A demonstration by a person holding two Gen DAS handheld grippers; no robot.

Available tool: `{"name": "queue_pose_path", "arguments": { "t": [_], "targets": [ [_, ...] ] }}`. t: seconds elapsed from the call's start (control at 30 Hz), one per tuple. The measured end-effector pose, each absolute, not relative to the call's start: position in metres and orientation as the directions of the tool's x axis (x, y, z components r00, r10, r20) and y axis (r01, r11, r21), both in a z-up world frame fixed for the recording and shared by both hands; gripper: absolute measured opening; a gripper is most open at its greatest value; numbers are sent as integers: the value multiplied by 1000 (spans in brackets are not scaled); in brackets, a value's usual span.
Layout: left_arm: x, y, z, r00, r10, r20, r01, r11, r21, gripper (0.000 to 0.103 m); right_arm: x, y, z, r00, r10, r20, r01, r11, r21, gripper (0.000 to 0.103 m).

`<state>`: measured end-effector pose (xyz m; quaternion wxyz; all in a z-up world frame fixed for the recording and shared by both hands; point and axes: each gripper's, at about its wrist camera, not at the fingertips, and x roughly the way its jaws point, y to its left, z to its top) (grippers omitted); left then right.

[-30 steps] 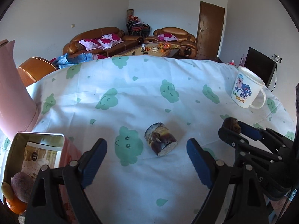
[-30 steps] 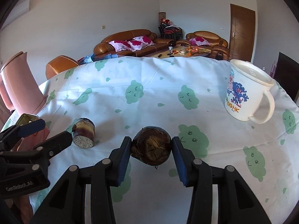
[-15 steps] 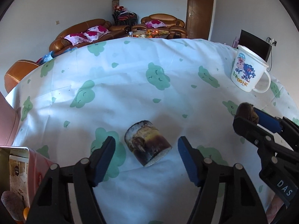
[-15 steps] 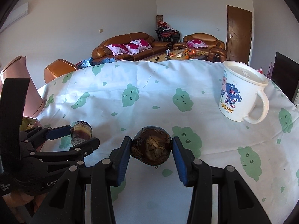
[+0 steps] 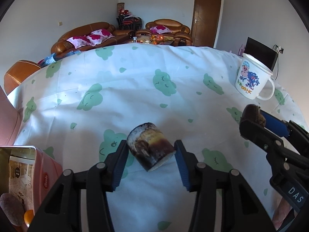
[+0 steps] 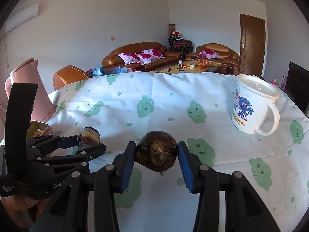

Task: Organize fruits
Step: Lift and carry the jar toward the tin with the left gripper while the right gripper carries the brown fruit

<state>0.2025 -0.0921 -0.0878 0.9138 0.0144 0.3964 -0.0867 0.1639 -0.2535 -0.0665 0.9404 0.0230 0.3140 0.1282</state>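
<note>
Presently: left gripper [image 5: 150,154] just closed around sugarcane stub [image 5: 149,147], right gripper [image 6: 156,154] clamping round taro [image 6: 156,150], presumably both bound for pink tin [image 5: 48,172].

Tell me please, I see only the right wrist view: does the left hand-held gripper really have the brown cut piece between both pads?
Observer: Yes. The left hand-held gripper has just been closing. The brown cut piece lies between its pads, and both seem to touch it.
Operator: What is inside the pink tin?
Observer: The pink tin is open. A purple-brown fruit and an orange fruit lie inside.
</note>
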Motion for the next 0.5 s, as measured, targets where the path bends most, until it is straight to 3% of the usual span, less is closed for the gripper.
{"name": "queue_pose_path", "arguments": {
  "t": [0.5],
  "targets": [
    [183,-86,-77,732,-140,-666,155,987,-37,50,152,-252,-60,806,271,-526,-250,962,112,46]
  ]
}}
